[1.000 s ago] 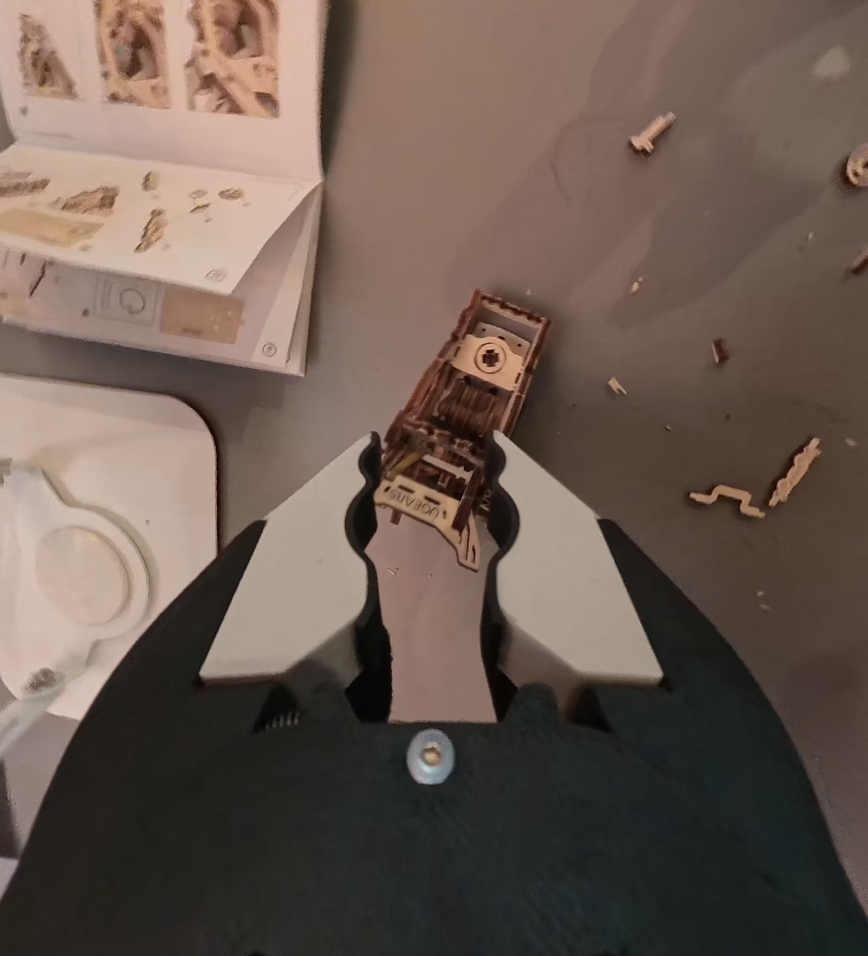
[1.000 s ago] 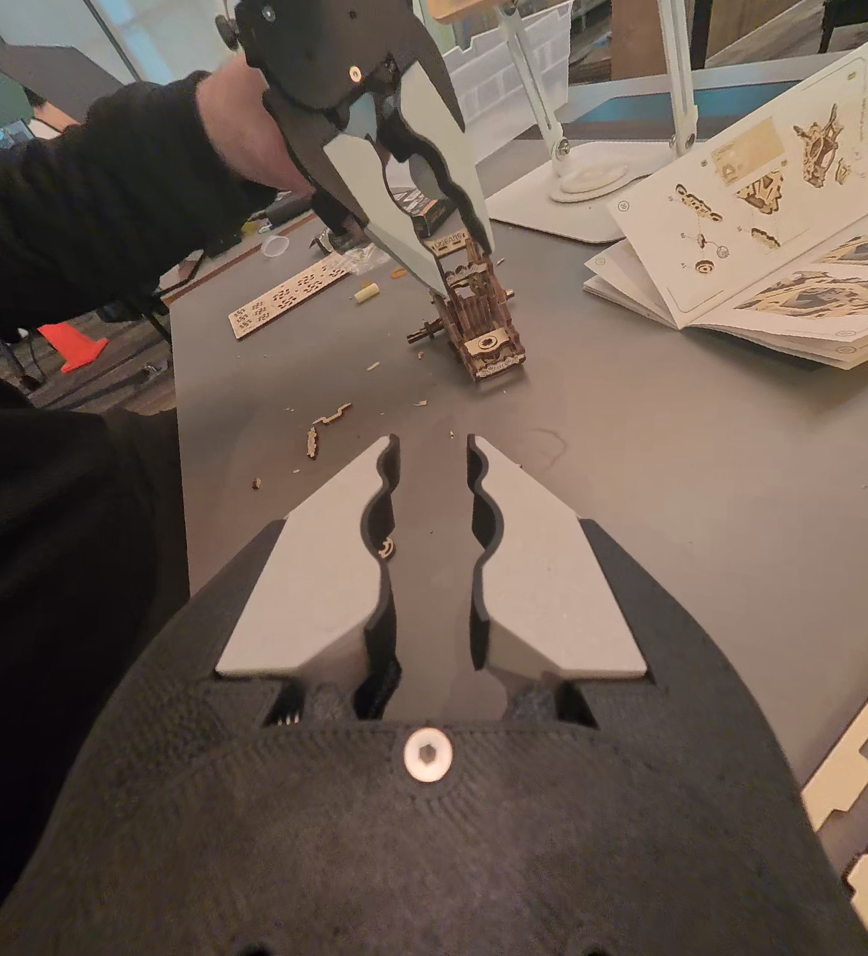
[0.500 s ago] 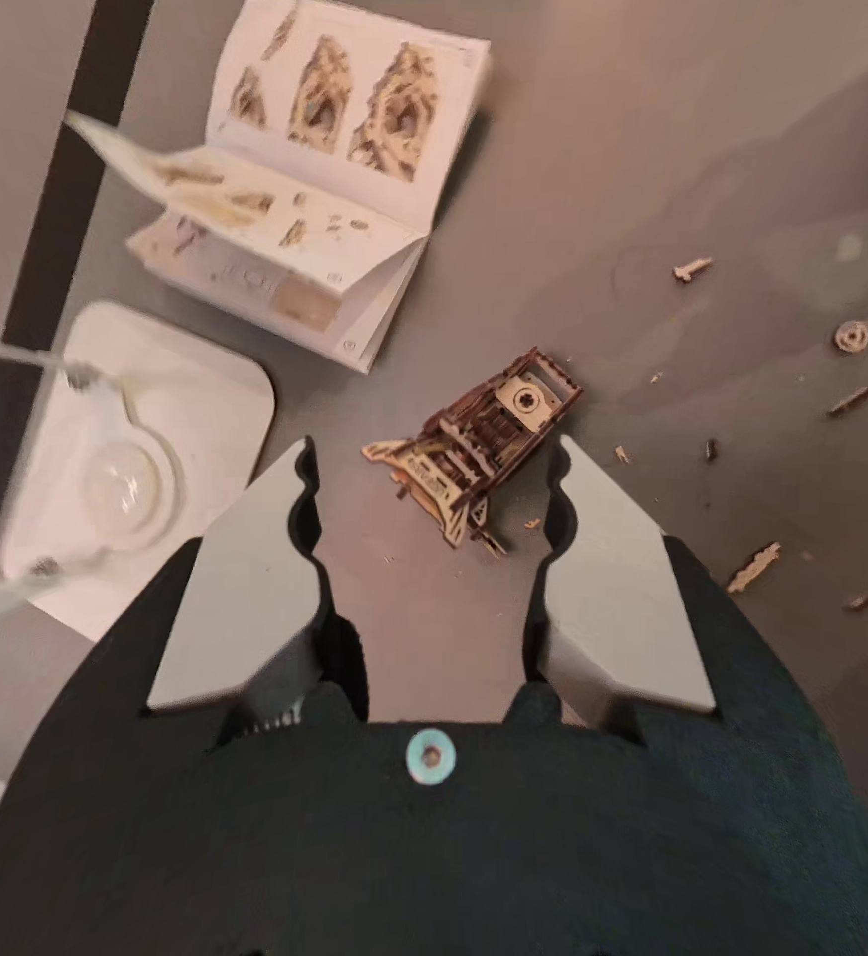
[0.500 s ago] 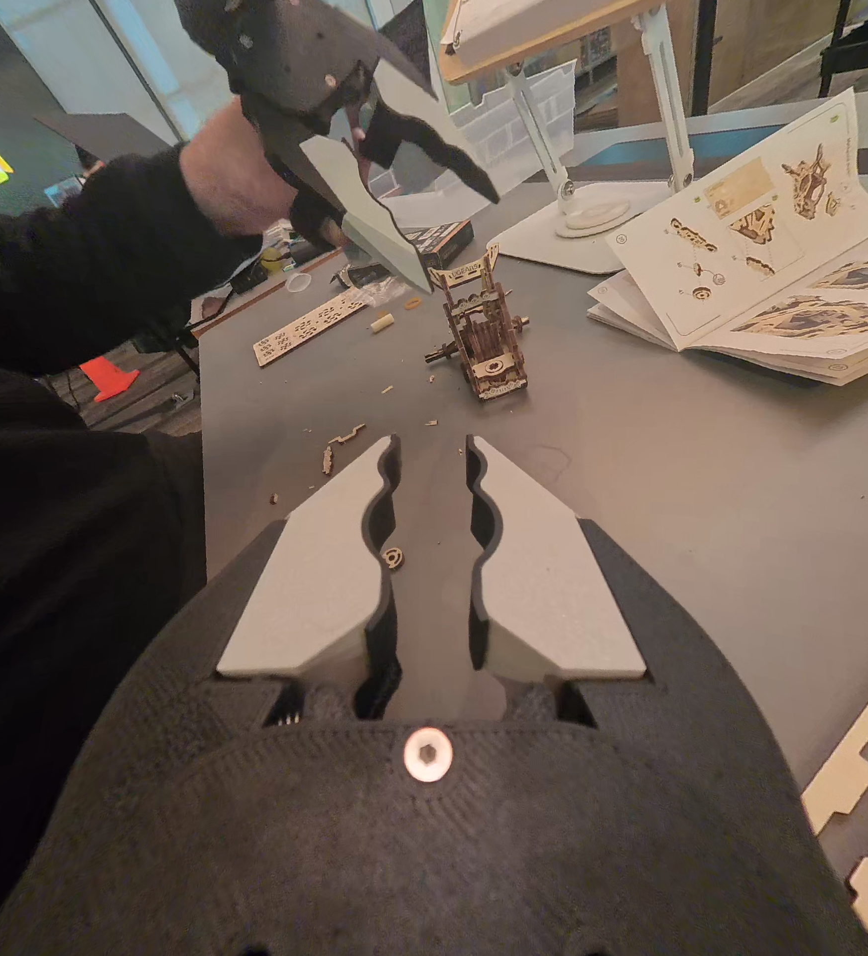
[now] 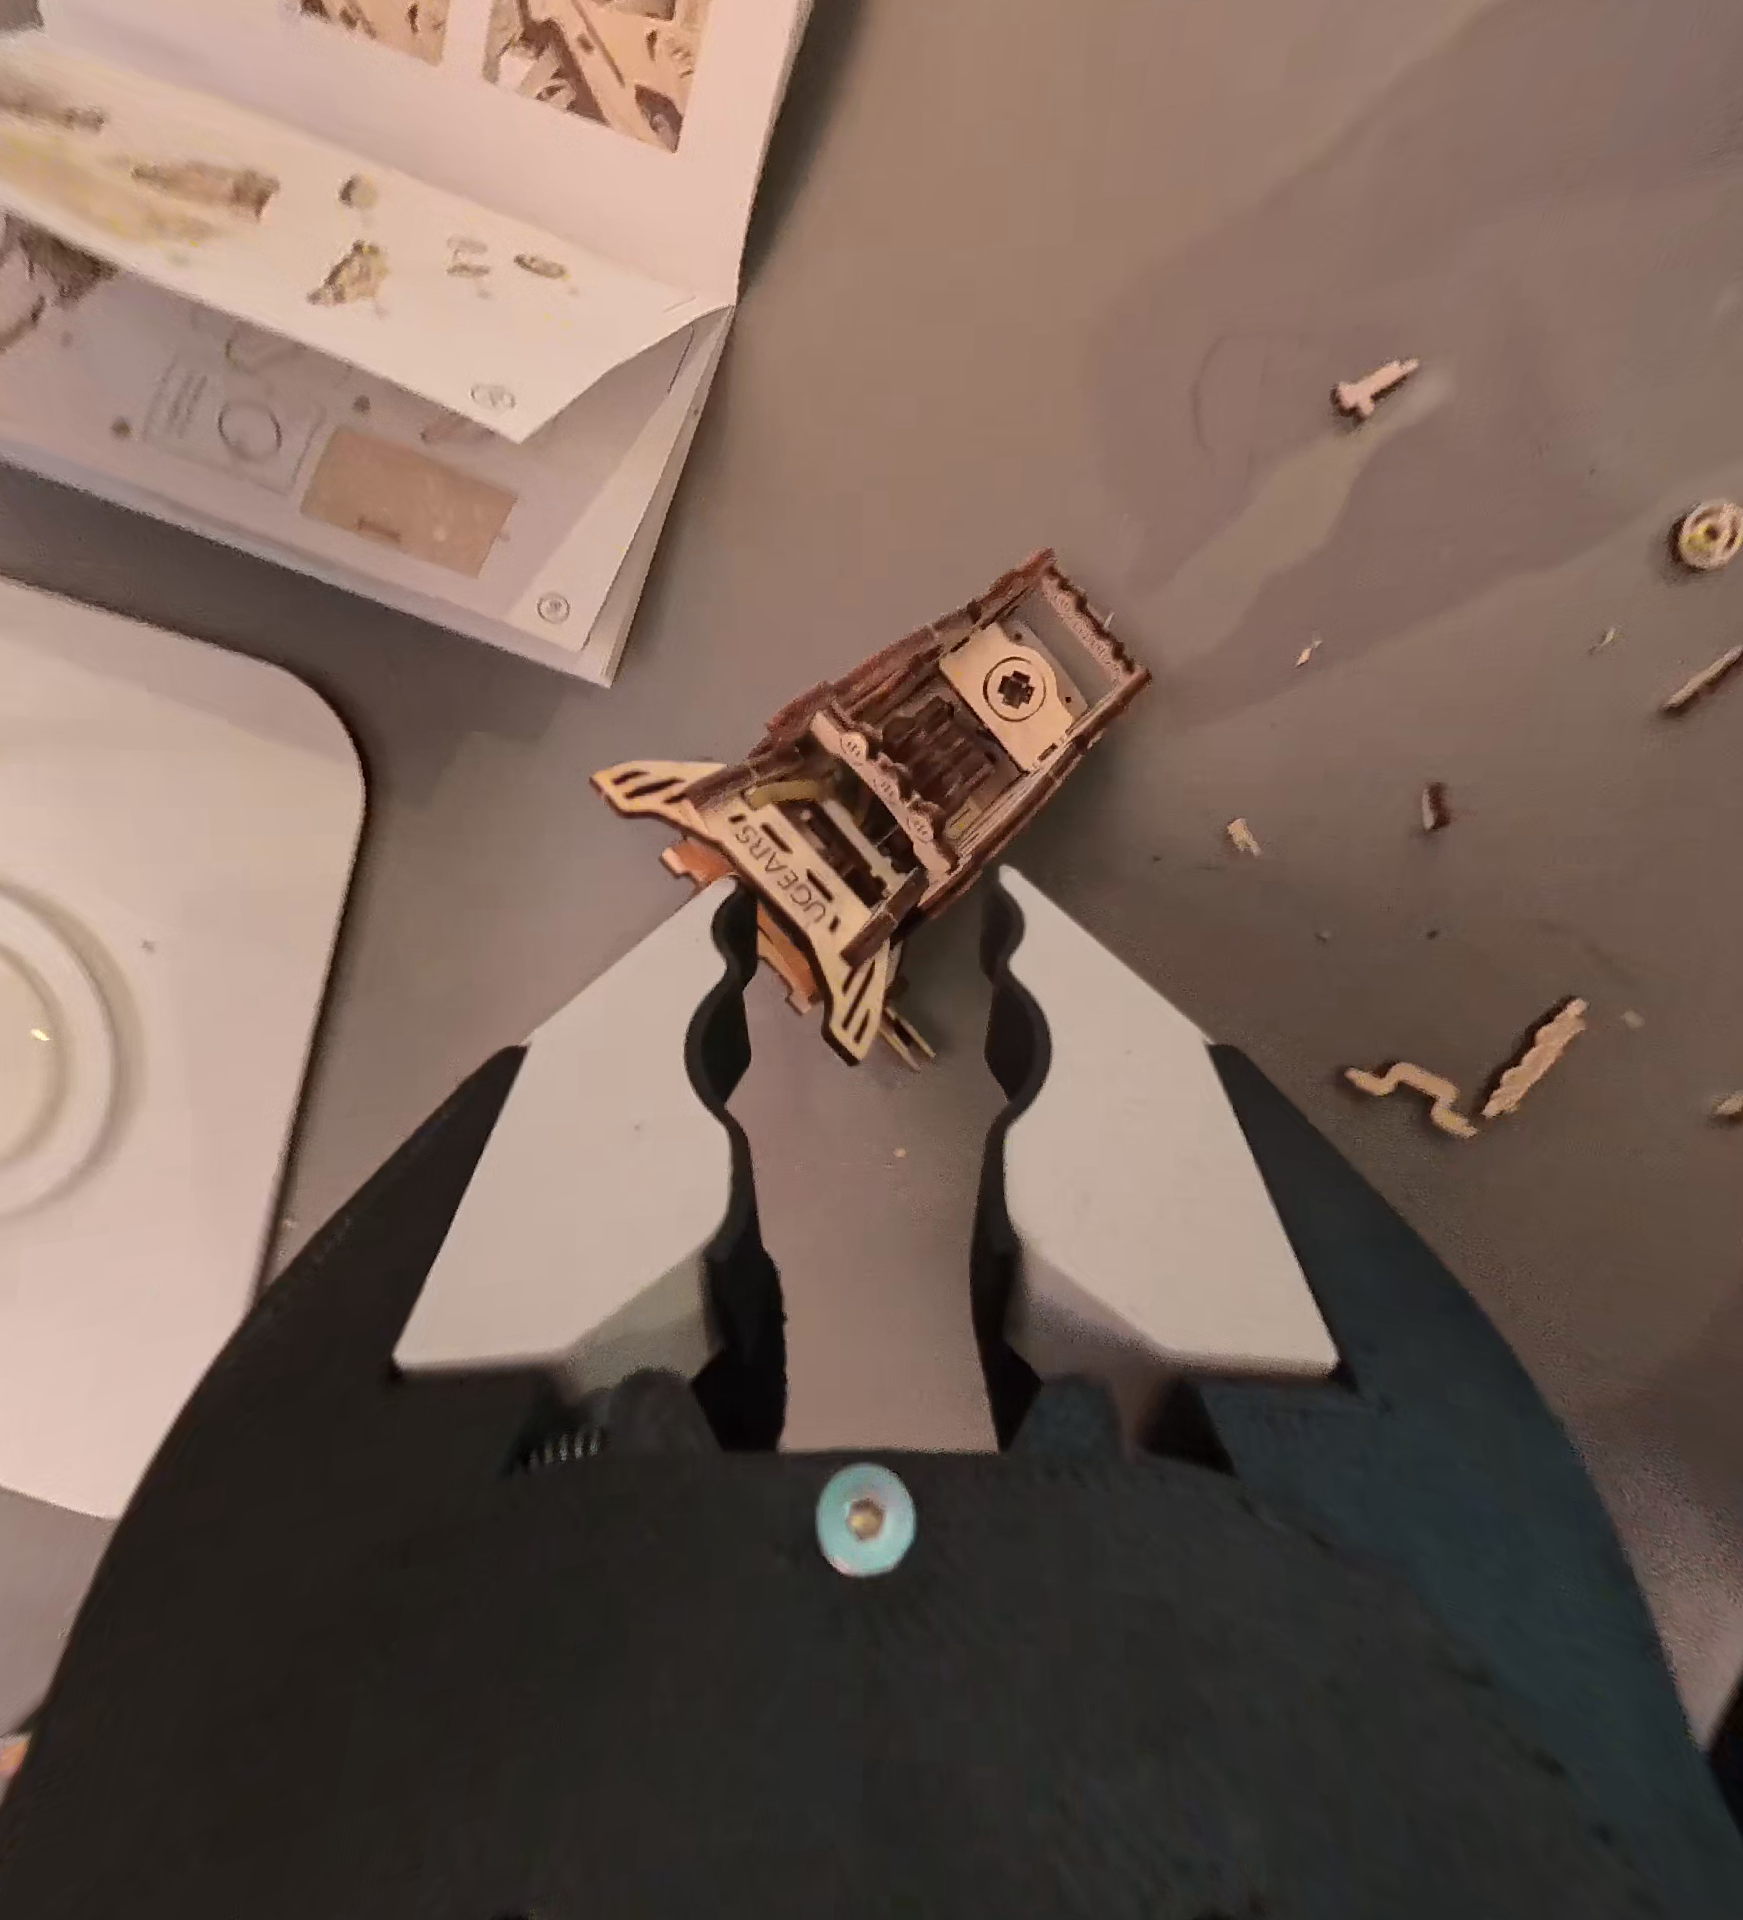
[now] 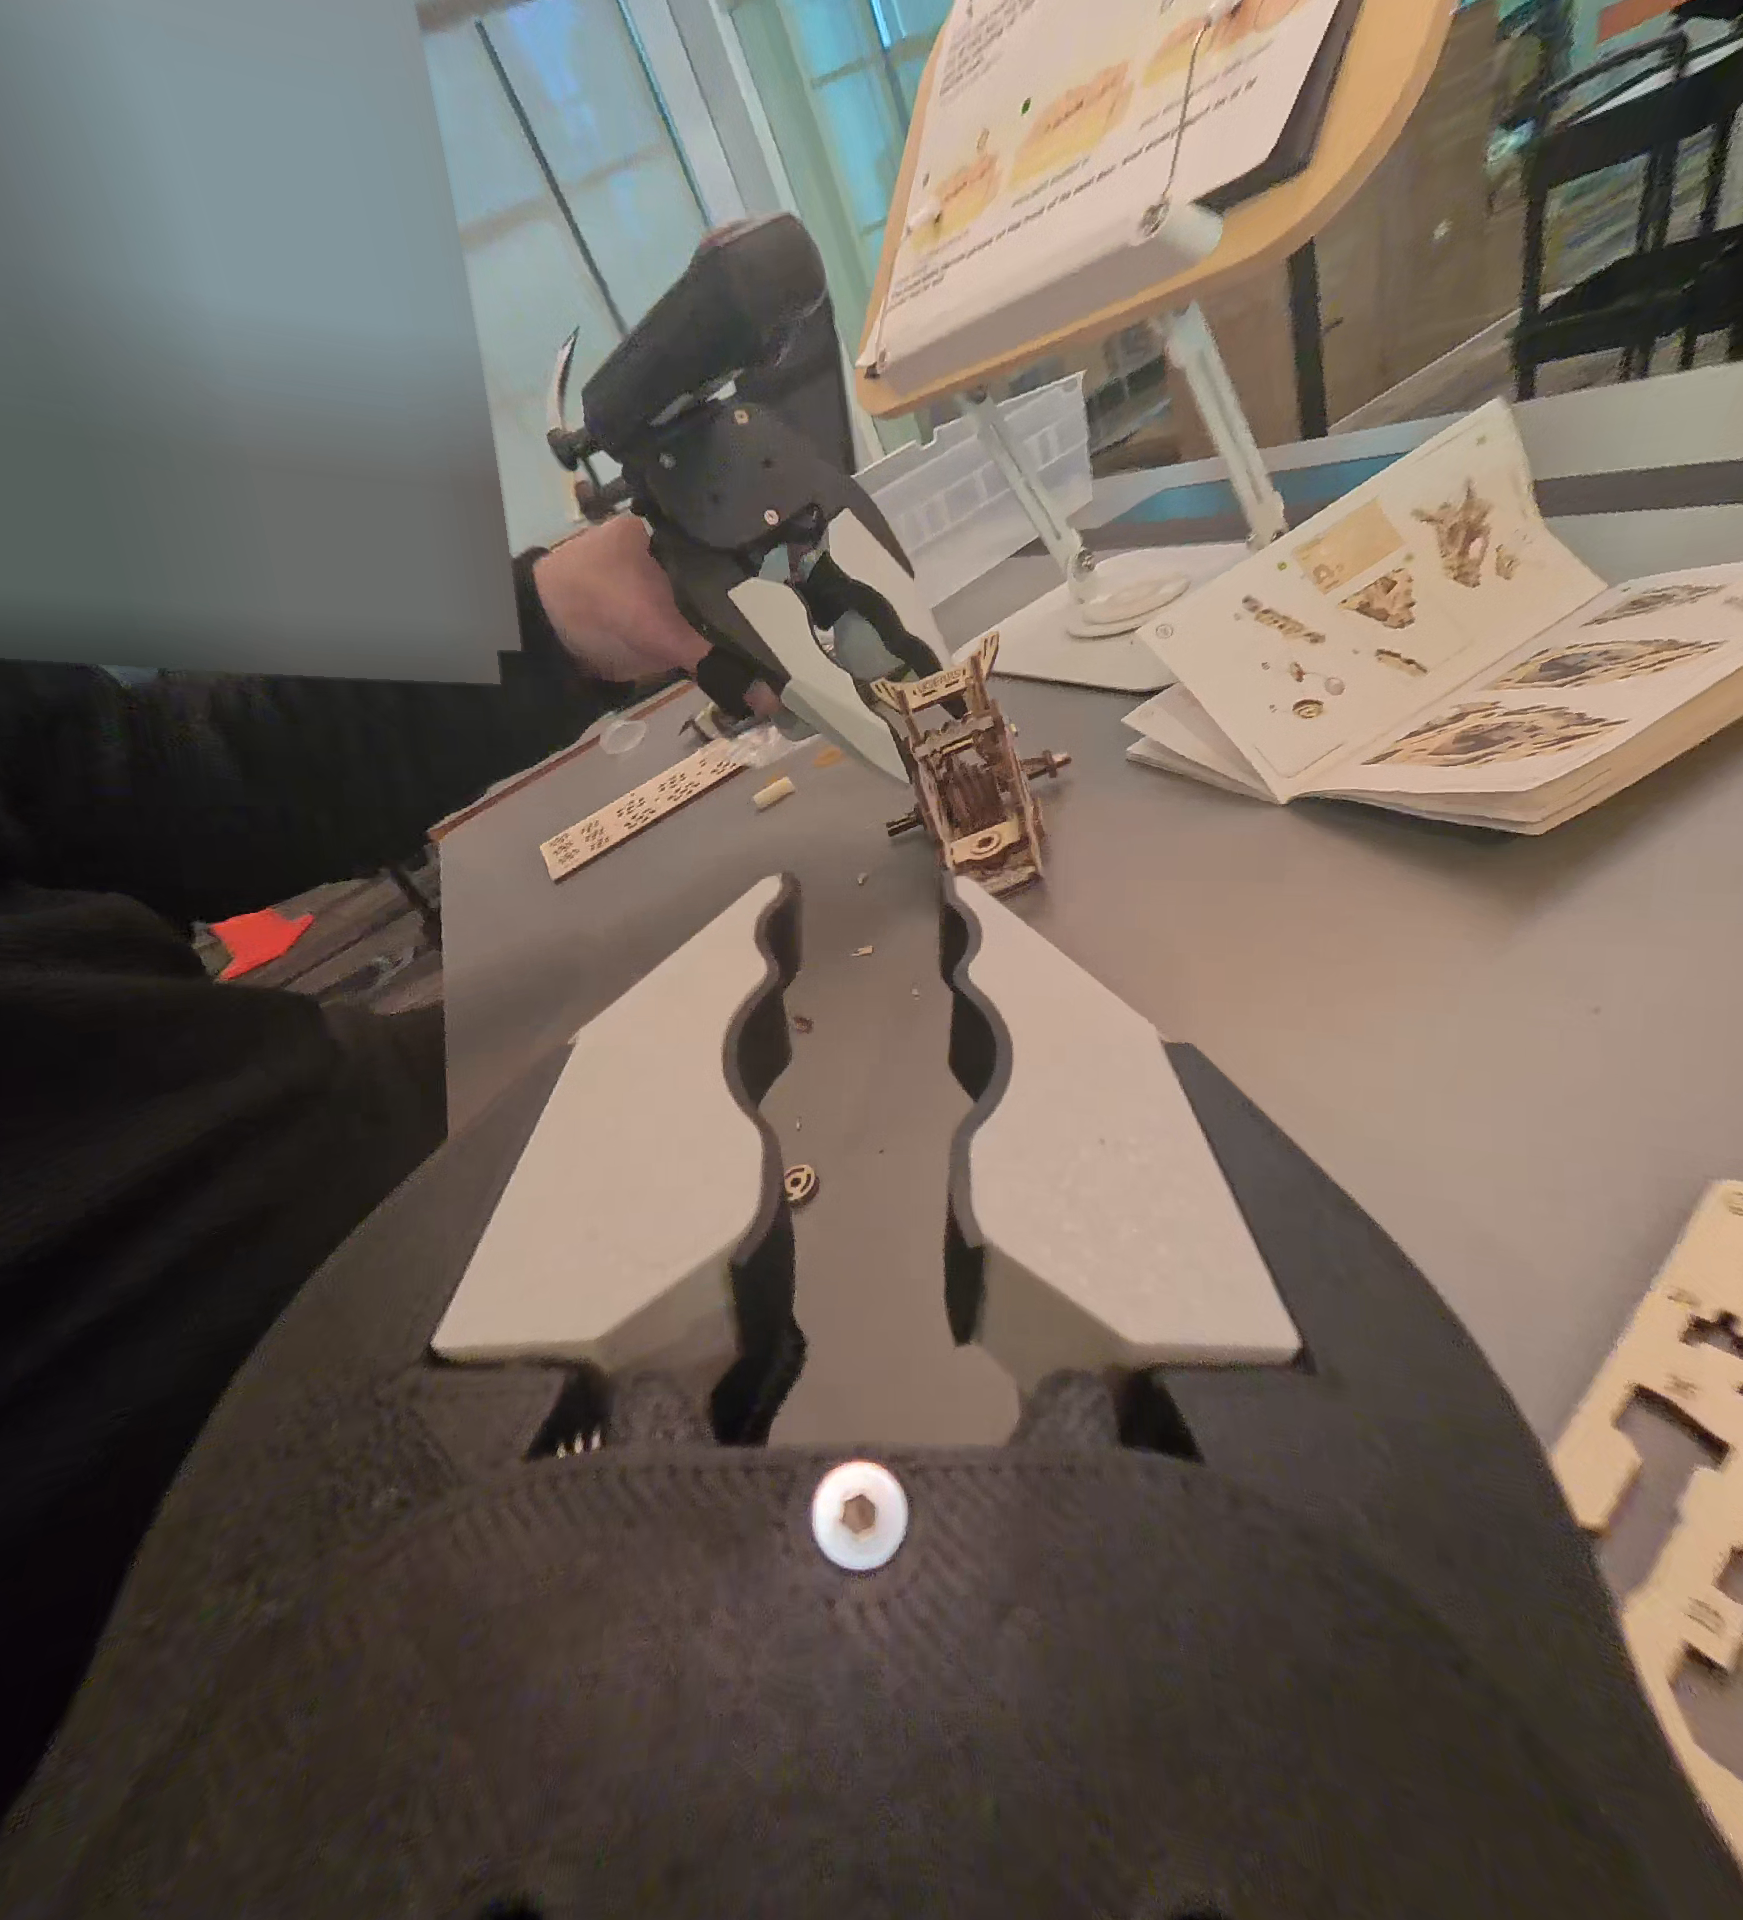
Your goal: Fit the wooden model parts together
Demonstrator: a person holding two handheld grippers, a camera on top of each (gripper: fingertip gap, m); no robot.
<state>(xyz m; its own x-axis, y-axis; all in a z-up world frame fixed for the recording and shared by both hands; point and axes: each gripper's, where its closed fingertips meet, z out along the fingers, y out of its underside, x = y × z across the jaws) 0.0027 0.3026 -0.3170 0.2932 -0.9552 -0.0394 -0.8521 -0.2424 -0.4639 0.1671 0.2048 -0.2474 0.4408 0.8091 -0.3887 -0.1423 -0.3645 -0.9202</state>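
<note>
Your left gripper is spread open around the top end of the wooden model, which stands on the grey table. Your right gripper hovers parted, holding nothing, near a small wooden ring.

One model, two booklets

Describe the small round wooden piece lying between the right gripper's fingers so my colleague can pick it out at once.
Start at the grey table and find the right gripper low over it. Between its fingers, near the left finger, lies the small round wooden piece, flat on the table. Unlike the chips and splinters scattered nearby, it is a neat ring with cut-outs.
</note>
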